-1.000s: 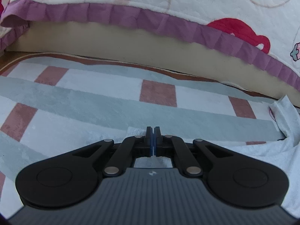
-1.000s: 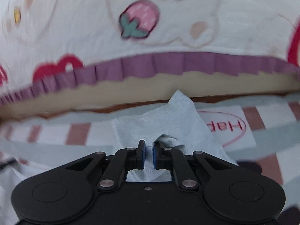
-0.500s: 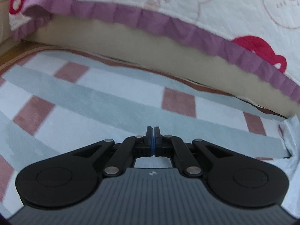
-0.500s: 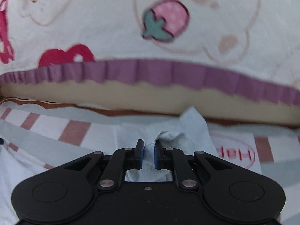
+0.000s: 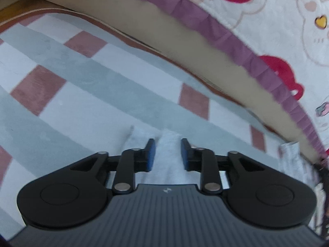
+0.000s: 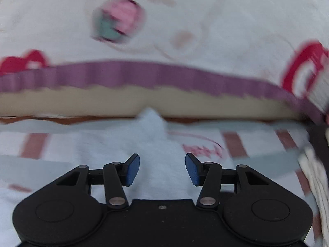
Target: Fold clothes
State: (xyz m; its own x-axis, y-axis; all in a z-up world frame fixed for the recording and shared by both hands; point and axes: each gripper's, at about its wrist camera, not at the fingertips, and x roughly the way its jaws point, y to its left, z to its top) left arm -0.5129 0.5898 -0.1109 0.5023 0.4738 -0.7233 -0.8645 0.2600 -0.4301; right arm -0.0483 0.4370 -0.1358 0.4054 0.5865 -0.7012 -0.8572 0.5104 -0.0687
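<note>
Opening, both tools: left tool (image 5: 167, 151) and right tool (image 6: 162, 168) spread over the pale blue garment (image 6: 152, 144) at lower centre (unpinched); soft, limp; grip hems.

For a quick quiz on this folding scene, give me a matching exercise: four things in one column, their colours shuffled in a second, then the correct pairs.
Things:
1. Garment lying on the rug
2. Frill along the blanket's edge
3. Pads on the right gripper's fingers
4. Squares in the rug's pattern

Colours:
A. Purple
B. Dark blue
C. Pale blue
D. Brownish red

Pairs: 1-C, 2-A, 3-B, 4-D
</note>
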